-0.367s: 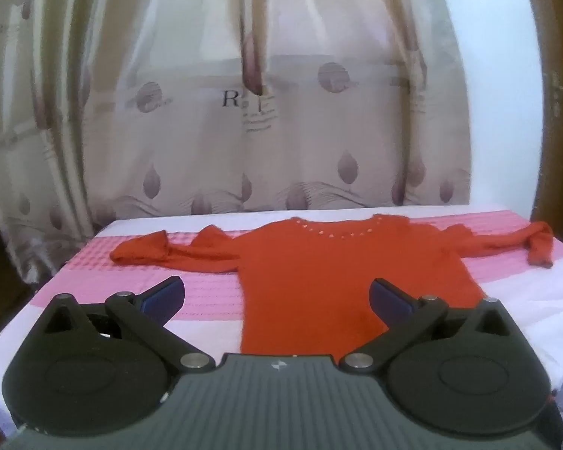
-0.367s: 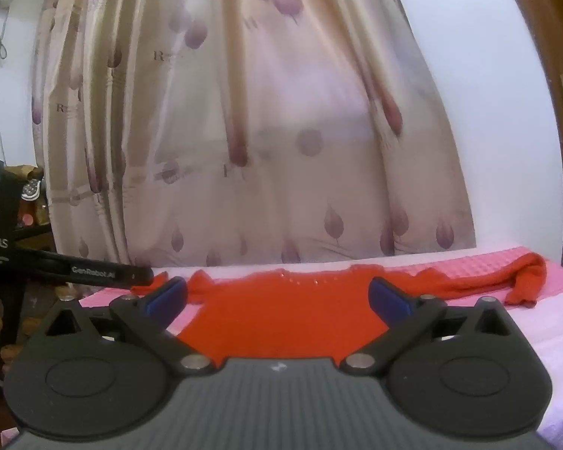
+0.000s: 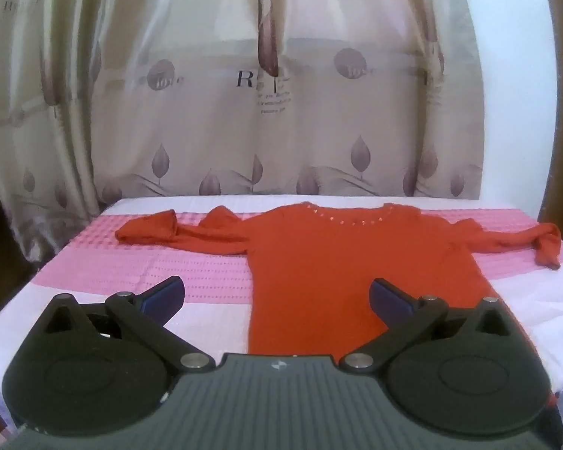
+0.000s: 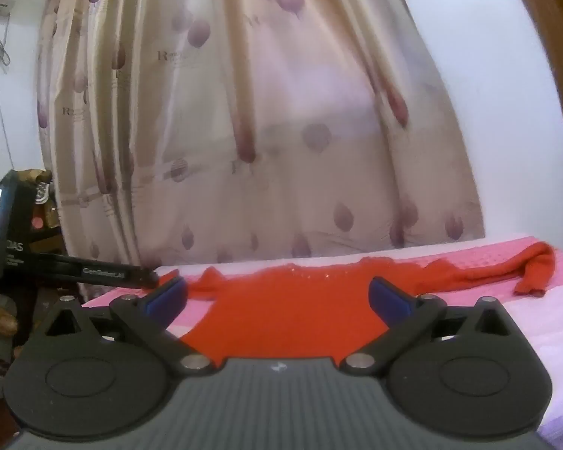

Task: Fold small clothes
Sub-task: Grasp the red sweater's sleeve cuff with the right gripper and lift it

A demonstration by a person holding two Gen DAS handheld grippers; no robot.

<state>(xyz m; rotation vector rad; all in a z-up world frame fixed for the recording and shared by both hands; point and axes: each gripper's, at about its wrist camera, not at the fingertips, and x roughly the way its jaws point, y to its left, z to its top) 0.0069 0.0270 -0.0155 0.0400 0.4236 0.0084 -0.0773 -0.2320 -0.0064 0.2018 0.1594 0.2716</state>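
Sweater flat, sleeves spread (jaws wide)

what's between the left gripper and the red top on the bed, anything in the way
Nothing visible. The left gripper hangs with jaws wide open and empty over the near hem of the red top, which lies spread flat on the pink cover; only bare cloth shows between them.
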